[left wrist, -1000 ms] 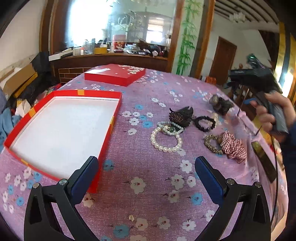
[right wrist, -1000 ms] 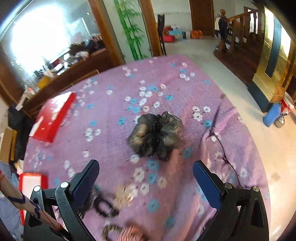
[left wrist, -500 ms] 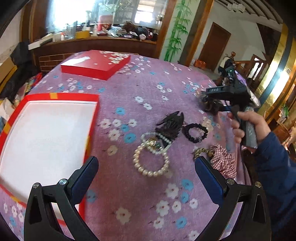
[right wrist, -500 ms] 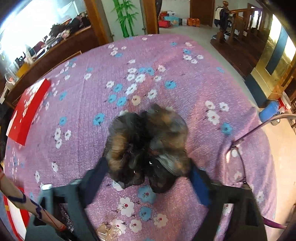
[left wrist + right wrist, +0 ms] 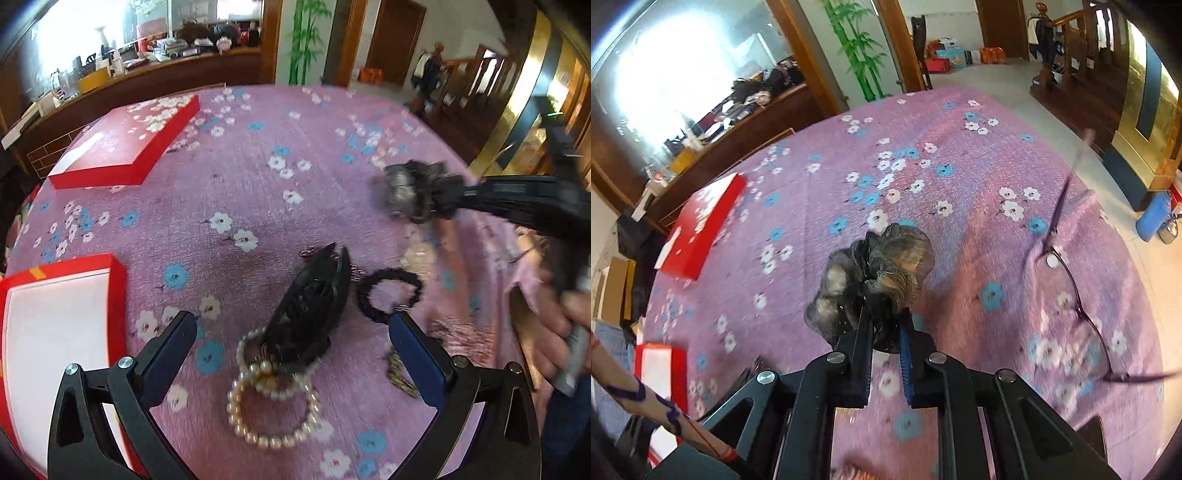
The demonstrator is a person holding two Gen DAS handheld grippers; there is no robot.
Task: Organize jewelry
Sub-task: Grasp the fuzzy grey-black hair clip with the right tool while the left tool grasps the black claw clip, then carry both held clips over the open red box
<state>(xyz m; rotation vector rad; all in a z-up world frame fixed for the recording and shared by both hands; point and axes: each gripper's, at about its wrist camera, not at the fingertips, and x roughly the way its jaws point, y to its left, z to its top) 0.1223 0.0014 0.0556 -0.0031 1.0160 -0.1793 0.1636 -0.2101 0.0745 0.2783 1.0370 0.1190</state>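
Observation:
My right gripper [image 5: 884, 325] is shut on a dark brown-grey ruffled scrunchie [image 5: 875, 269] and holds it above the purple flowered cloth; it shows in the left wrist view [image 5: 413, 192] too. My left gripper [image 5: 291, 339] is open and empty, above a black hair claw [image 5: 314, 306] and a pearl bracelet [image 5: 273, 402]. A black beaded hair tie [image 5: 389, 295] lies just right of the claw. The open red box with white lining [image 5: 55, 332] is at the left.
The red box lid [image 5: 125, 144] lies at the back left of the table. Purple-framed glasses [image 5: 1078, 295] lie at the right of the cloth. A patterned scrunchie [image 5: 400, 373] is partly hidden behind my left gripper's right finger. The table edge drops off at the right.
My right gripper has closed on the ruffled scrunchie and lifted it off the cloth. My left gripper has moved forward and right, over the hair claw and pearls.

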